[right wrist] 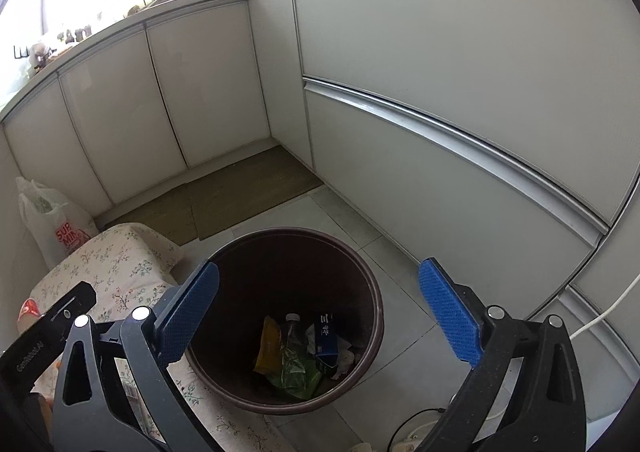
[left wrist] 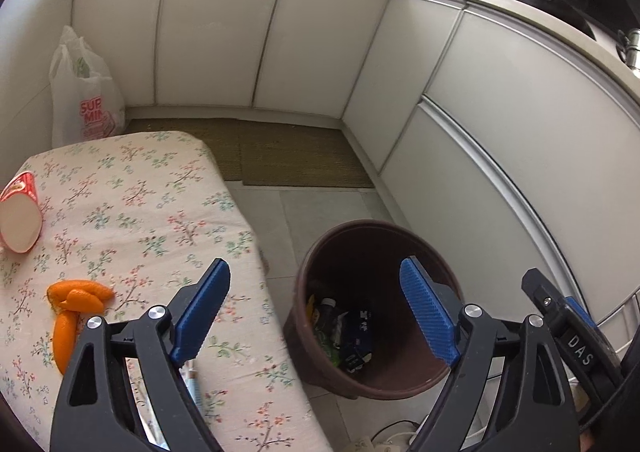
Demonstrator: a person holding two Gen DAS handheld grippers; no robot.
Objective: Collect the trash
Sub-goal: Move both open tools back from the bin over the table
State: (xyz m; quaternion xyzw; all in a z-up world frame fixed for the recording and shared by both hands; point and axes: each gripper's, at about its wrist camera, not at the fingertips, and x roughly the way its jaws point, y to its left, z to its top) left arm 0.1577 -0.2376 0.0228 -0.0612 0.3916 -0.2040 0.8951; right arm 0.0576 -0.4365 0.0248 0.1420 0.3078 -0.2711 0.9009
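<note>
A brown round bin [left wrist: 352,236] stands on the floor beside the table; it also shows in the right wrist view [right wrist: 372,292]. Inside lie a blue carton [right wrist: 326,336], a plastic bottle [right wrist: 294,332], a yellow wrapper [right wrist: 268,348] and green wrapping. My left gripper [left wrist: 316,312] is open and empty, over the table's edge and the bin. My right gripper [right wrist: 320,316] is open and empty above the bin. On the floral tablecloth [left wrist: 160,212] lie orange peels [left wrist: 76,308] and a tipped red-and-white cup [left wrist: 20,216]. A wrapper lies under my left finger [left wrist: 192,380].
White cabinet doors [left wrist: 220,44] line the back and right. A white plastic bag [left wrist: 84,100] stands in the left corner. Brown mats [left wrist: 296,156] lie on the floor. Cables and a power strip [right wrist: 408,440] lie near the bin.
</note>
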